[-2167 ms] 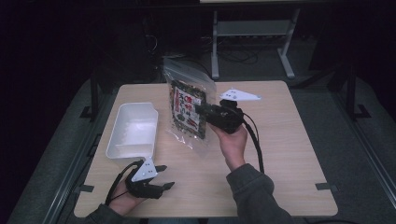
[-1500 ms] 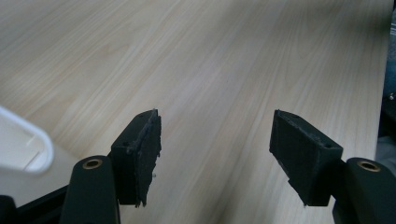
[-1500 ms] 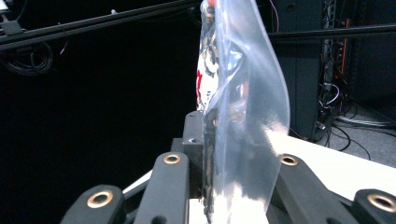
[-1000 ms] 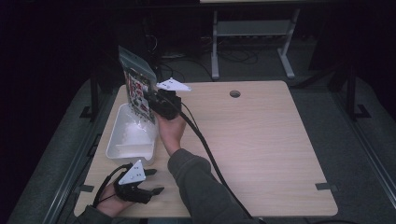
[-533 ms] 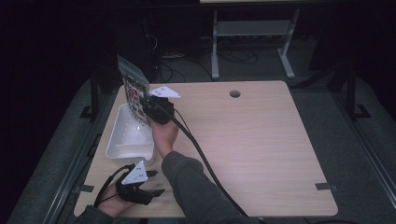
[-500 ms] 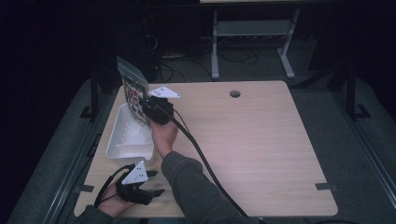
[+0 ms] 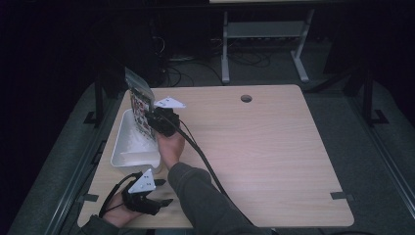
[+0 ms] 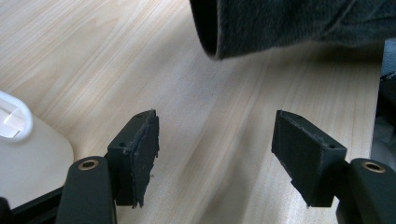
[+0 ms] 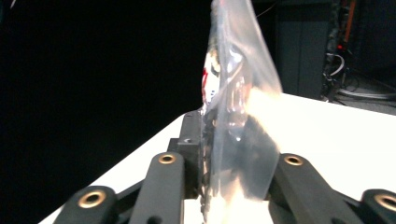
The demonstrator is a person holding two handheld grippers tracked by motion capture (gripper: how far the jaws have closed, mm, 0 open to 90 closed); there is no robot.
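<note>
At the left of the frame the right gripper (image 7: pixel 155 119) grips a clear bag (image 7: pixel 139 103) upright over the white tray (image 7: pixel 128 157), so lowering and releasing it there seems next, while the left gripper (image 7: pixel 147 196) rests spread and empty at the lower left.

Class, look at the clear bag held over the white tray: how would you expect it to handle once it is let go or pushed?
The bag is thin clear film, so it is probably floppy and light. It stands upright with the right hand-held gripper clamped on it; released, it would likely slump into the tray. The glossy film may also be slippery.
</note>
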